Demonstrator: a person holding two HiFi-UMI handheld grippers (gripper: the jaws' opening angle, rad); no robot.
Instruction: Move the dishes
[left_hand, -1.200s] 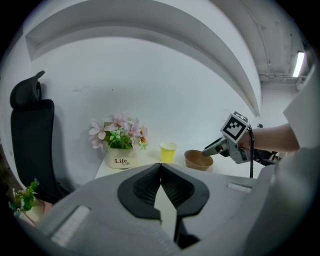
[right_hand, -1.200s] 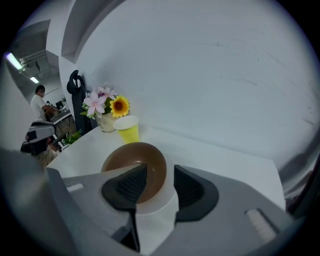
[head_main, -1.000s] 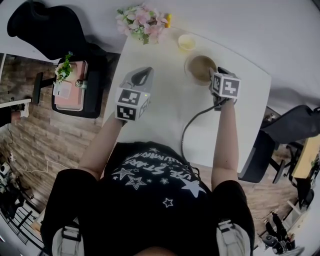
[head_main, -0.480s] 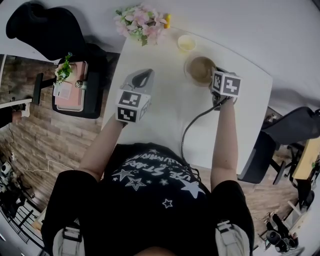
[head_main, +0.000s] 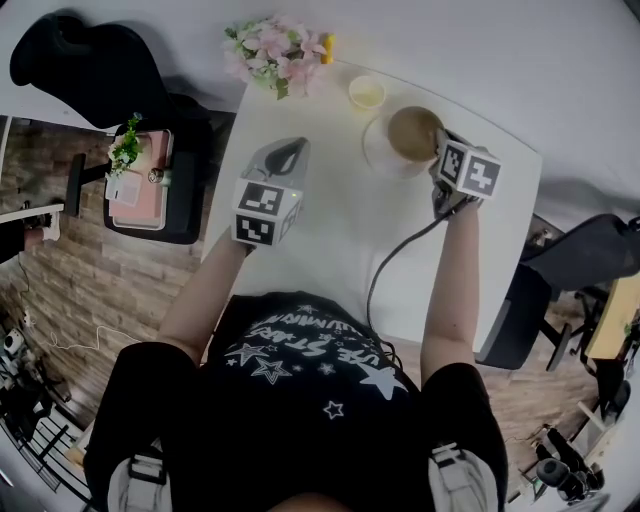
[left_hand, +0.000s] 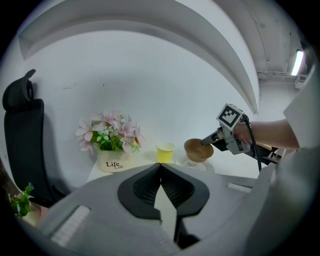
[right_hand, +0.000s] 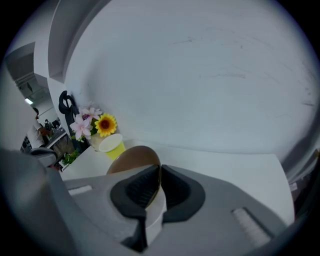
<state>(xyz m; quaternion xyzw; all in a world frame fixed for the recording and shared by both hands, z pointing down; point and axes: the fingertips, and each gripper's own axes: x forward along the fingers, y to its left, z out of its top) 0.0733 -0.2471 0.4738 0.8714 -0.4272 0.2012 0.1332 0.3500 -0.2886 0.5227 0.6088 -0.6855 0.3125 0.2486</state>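
The brown bowl (head_main: 412, 130) — rim pinched in the right tool (right_hand: 159, 172).

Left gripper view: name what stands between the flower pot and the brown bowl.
The yellow cup stands between the flower pot and the brown bowl; the head view agrees.

You're in an office-like workroom with a few homely touches. A plain white counter (head_main: 340, 215) stands against a bare white wall (head_main: 520, 60). One black office chair (head_main: 80, 60) sits at the far left, and another black chair (head_main: 590, 250) stands off the counter's right side. The floor (head_main: 50, 280) is wood plank. A black side cabinet (head_main: 150, 180) on your left carries a small potted plant (head_main: 127, 140). A tube light (left_hand: 298, 62) is fixed up by the ceiling. The domestic items on the counter are a pot of flowers (head_main: 275, 48), a yellow paper cup (head_main: 367, 93) and a brown bowl (head_main: 413, 130).
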